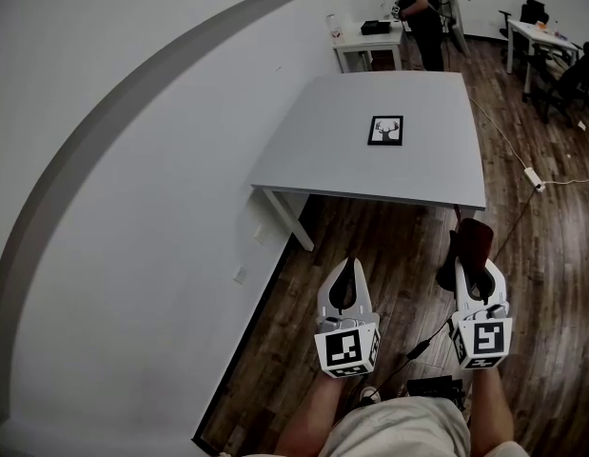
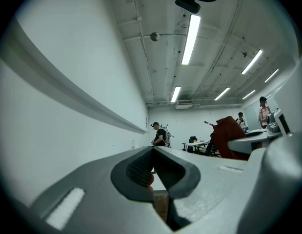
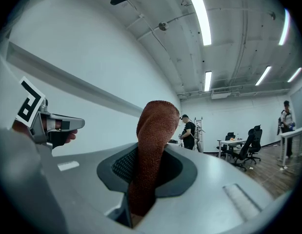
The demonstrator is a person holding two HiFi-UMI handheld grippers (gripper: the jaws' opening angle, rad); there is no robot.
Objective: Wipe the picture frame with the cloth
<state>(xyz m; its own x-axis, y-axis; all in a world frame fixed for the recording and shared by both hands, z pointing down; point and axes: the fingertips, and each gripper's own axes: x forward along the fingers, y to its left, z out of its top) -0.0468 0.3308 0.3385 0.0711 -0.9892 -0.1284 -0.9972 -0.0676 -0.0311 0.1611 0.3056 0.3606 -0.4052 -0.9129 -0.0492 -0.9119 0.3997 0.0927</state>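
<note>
Near: left gripper [image 1: 348,274], jaws together on nothing; right gripper [image 1: 478,272], jaws clamped on the brown cloth [image 1: 472,241]. Far: picture frame [image 1: 385,130], flat on the grey table [image 1: 313,150], well apart from both grippers. Best to step close first, then lay the free cloth end flat on the frame.

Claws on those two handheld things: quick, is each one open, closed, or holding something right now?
Left claw: closed, nothing between the jaws.
Right claw: closed on the reddish-brown cloth.
</note>
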